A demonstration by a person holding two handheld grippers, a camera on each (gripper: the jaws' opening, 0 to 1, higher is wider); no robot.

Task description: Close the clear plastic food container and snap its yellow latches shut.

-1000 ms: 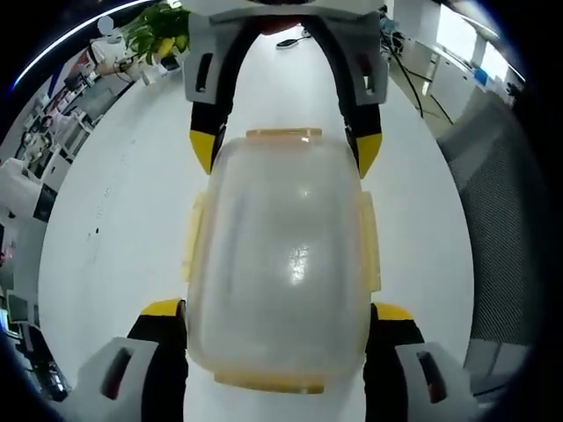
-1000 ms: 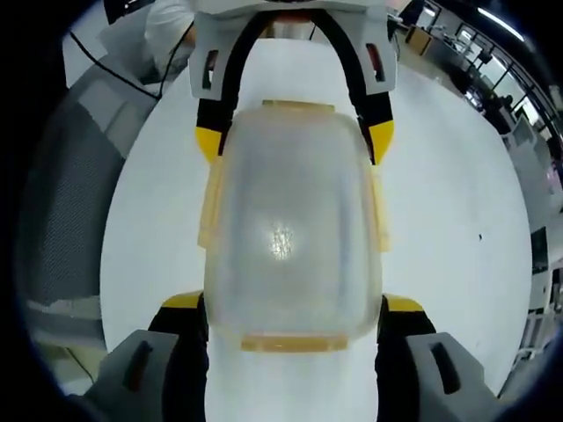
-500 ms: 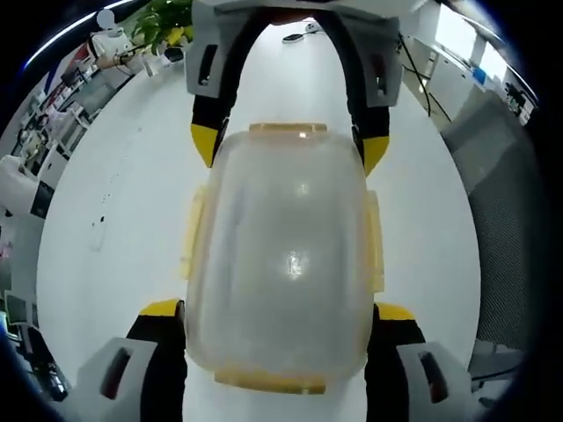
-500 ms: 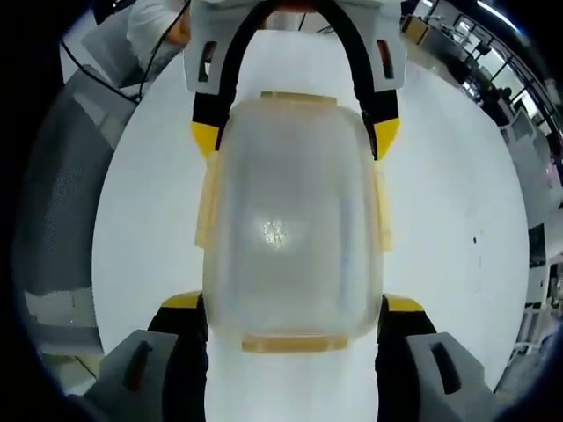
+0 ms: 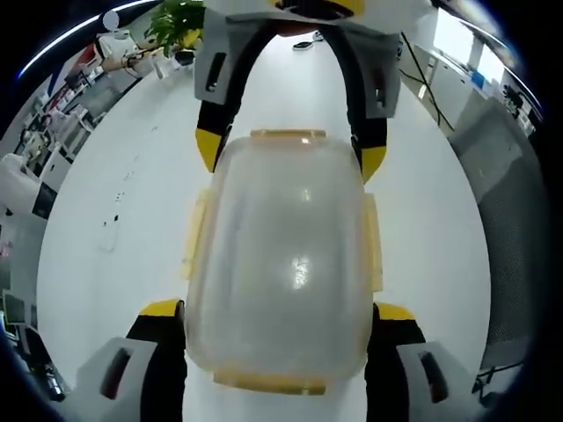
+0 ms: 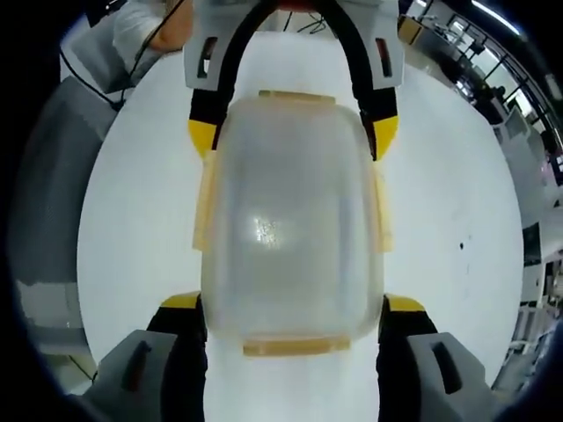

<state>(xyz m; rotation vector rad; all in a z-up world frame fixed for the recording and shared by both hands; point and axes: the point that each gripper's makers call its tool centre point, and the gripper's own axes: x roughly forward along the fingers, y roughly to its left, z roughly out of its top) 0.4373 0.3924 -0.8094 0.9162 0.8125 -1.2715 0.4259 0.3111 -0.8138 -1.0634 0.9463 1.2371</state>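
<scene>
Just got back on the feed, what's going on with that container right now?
A person is holding the clear plastic food container over a white table between two handheld tongs, one at each end. The left tongs straddle one end and the right tongs the opposite end, jaws against the container's sides. The lid is on. The yellow latches along the edges appear to stick outward, so they look not yet snapped.

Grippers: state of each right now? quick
Left gripper: jaws closed on one end of the clear container, one on each side.
Right gripper: jaws closed on the opposite end of the same container, one on each side.
</scene>
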